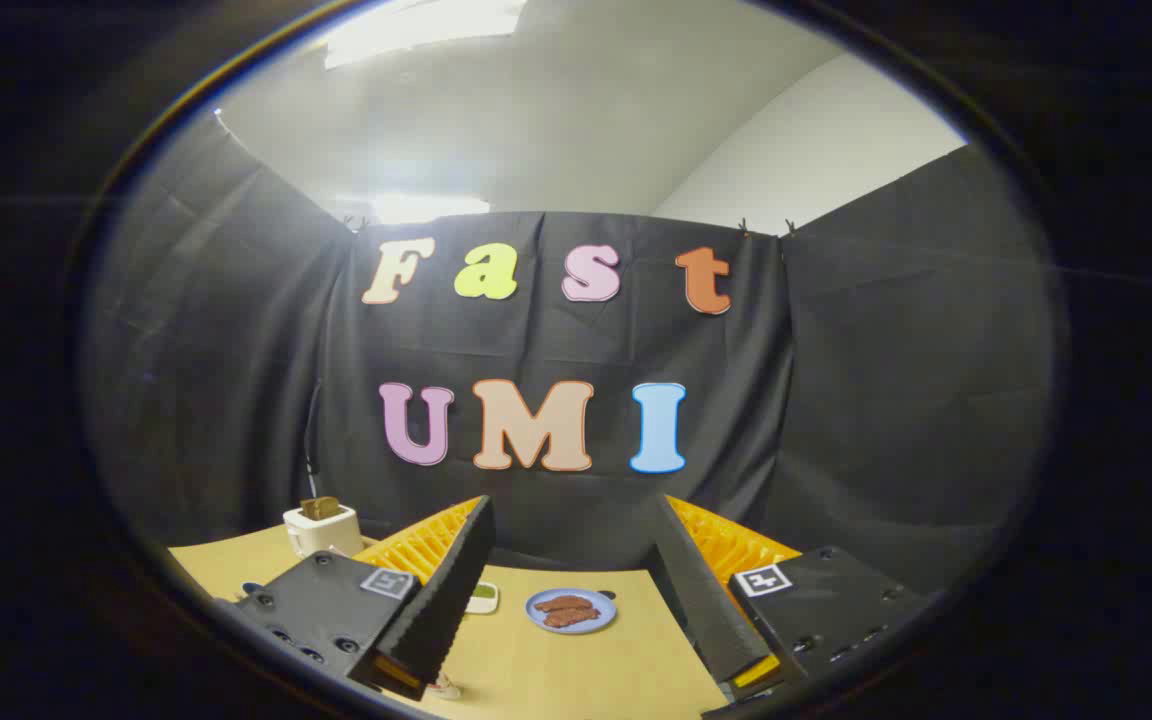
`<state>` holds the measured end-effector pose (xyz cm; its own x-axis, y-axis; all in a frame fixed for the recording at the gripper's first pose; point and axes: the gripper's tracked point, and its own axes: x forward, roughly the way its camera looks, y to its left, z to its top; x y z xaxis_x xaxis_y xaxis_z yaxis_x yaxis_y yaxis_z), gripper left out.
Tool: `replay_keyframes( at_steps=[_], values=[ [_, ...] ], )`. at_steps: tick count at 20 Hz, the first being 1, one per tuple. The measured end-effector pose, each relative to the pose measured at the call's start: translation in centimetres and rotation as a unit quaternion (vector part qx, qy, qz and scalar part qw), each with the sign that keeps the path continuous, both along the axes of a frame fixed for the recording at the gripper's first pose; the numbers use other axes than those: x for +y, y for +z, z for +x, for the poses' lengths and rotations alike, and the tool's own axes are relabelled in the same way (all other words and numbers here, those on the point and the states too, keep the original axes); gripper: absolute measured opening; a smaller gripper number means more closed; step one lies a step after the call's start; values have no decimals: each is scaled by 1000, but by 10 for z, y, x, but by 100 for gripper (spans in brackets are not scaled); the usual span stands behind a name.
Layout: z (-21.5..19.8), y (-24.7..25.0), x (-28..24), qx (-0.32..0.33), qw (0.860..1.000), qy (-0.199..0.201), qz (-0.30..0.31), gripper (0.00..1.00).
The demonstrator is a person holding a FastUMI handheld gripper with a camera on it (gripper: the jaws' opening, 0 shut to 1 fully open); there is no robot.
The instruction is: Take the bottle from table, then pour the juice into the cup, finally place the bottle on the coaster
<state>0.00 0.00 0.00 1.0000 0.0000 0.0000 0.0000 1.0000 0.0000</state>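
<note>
My gripper (576, 505) is held high above a light wooden table (576, 670), open, with a wide gap and nothing between the fingers. A small white item with a green middle (484, 597) lies on the table, half hidden behind the left finger (446, 600); I cannot tell what it is. A small white and reddish thing (446, 688) peeks out under the left finger's base, too little of it showing to name.
A blue plate (571, 610) with brown food pieces lies on the table between the fingers. A white toaster (321, 528) holding a slice of toast stands at the far left by the booth's black cloth wall (556, 340).
</note>
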Motion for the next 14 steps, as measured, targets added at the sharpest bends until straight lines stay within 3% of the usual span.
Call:
replay_keyframes(
  at_steps=[14],
  values=[
    [3, -10, 6, 6, 1000, 7, 2, 99]
  ],
)
